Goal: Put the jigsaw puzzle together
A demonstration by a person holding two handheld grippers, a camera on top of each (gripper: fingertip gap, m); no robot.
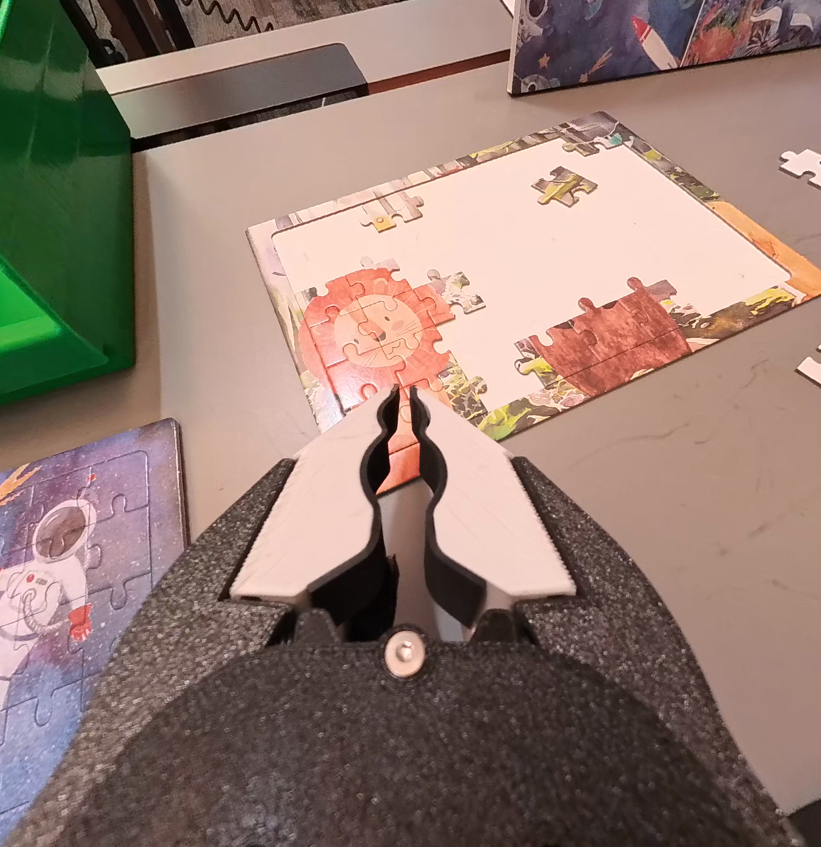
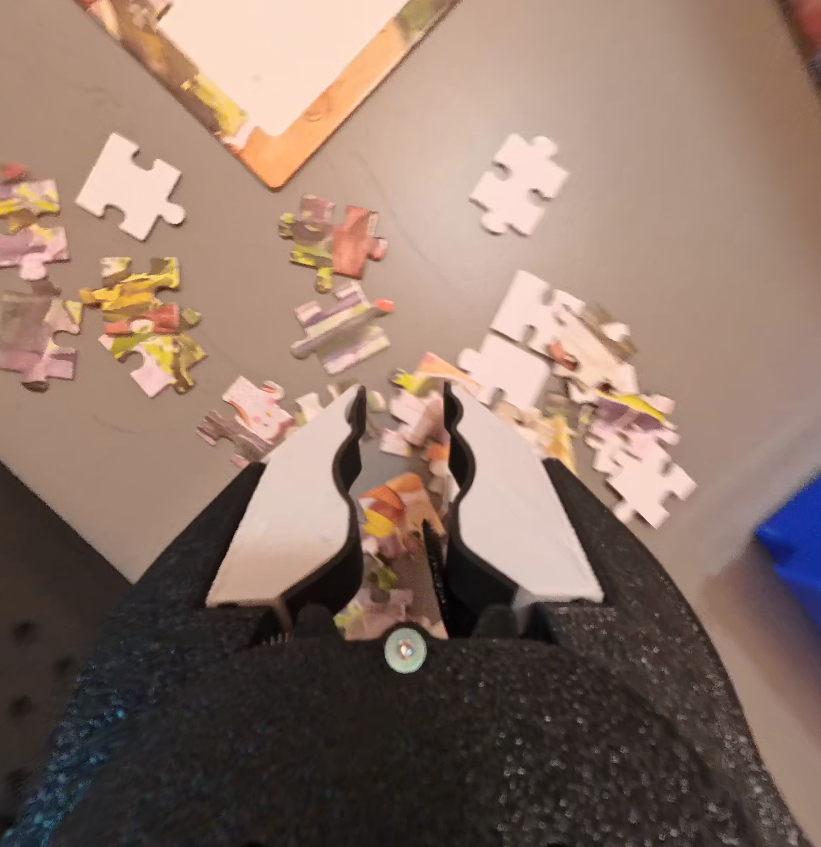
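Right wrist view: right tool (image 2: 404, 403) hangs wide over the loose pieces (image 2: 340, 327), so better single one out, while the nearly-closed left tool (image 1: 403, 389) steadies the puzzle tray (image 1: 766, 256).

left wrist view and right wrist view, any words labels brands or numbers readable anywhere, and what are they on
None that can be read.
Lion puzzle tray: pictures only, no writing visible.
Astronaut puzzle: pictures only.
Puzzle box at the back: illustrated, no text legible.
Green bin: plain.
Loose pieces: blurred in the right wrist view, some face down and blank white.
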